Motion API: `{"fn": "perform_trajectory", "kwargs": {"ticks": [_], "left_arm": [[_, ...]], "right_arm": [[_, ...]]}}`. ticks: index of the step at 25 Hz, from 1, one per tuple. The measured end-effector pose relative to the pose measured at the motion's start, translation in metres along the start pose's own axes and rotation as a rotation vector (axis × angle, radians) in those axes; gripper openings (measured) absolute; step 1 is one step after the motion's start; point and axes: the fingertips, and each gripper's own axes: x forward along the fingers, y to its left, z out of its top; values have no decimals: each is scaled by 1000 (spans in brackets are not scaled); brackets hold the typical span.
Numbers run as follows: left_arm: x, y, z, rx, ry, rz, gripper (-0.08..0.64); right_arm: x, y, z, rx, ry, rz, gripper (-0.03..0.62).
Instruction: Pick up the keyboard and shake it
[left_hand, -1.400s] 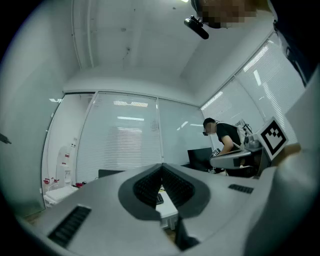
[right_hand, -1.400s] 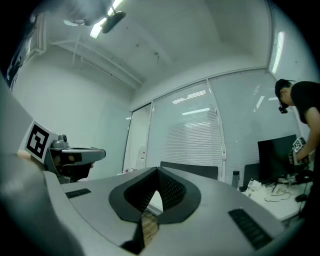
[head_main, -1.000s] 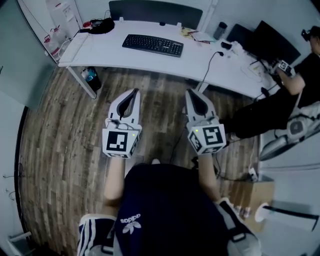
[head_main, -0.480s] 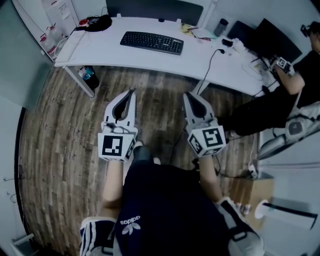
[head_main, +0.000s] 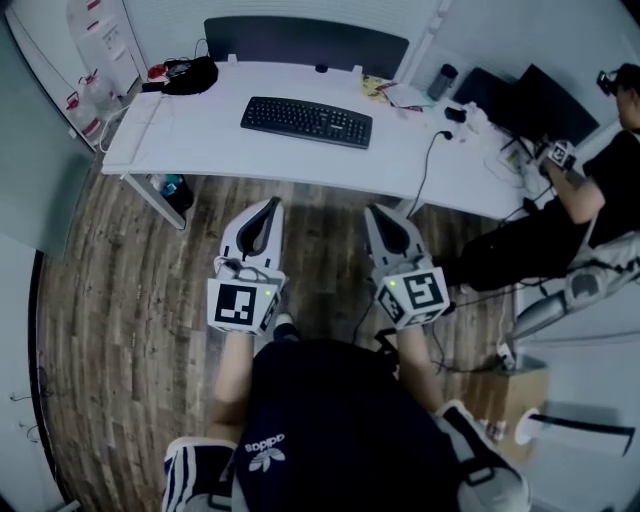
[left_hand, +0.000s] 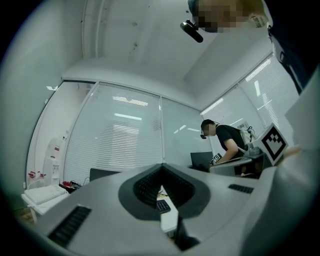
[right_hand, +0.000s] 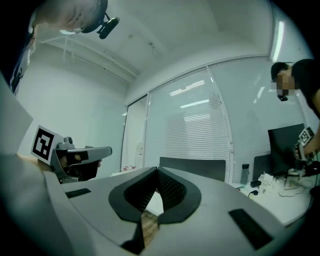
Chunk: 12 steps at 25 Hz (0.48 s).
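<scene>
A black keyboard (head_main: 306, 121) lies flat on the white desk (head_main: 210, 140) in the head view; a sliver of the keyboard (left_hand: 162, 205) shows through the jaw gap in the left gripper view. My left gripper (head_main: 272, 205) and right gripper (head_main: 375, 212) are held side by side over the wooden floor, well short of the desk's front edge, both pointing towards it. Both are shut with nothing between the jaws. In the left gripper view the left gripper (left_hand: 162, 166) has its tips closed; in the right gripper view the right gripper (right_hand: 156, 170) is closed too.
A dark monitor (head_main: 305, 45) stands behind the keyboard, a black bag (head_main: 190, 75) at the desk's left end, a bottle (head_main: 443, 78) and cables at the right. A seated person (head_main: 560, 210) works at the right. A bin (head_main: 172, 188) sits under the desk. A cardboard box (head_main: 505, 392) stands lower right.
The view has shifted so the desk and keyboard sit lower and nearer. Both grippers stayed shut and side by side over the floor.
</scene>
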Motion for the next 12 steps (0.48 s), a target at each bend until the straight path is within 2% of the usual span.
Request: {"fn": "perform_trajectory", "kwargs": {"ticks": [3, 8, 12], "left_arm": [[19, 29, -2, -18, -19, -12, 4], [43, 68, -23, -25, 32, -25, 3], [58, 82, -34, -34, 46, -44, 3]], "right_arm": [[30, -3, 6, 9, -14, -23, 3], [61, -8, 2, 20, 1, -63, 3], [79, -16, -7, 32, 30, -93, 3]]}}
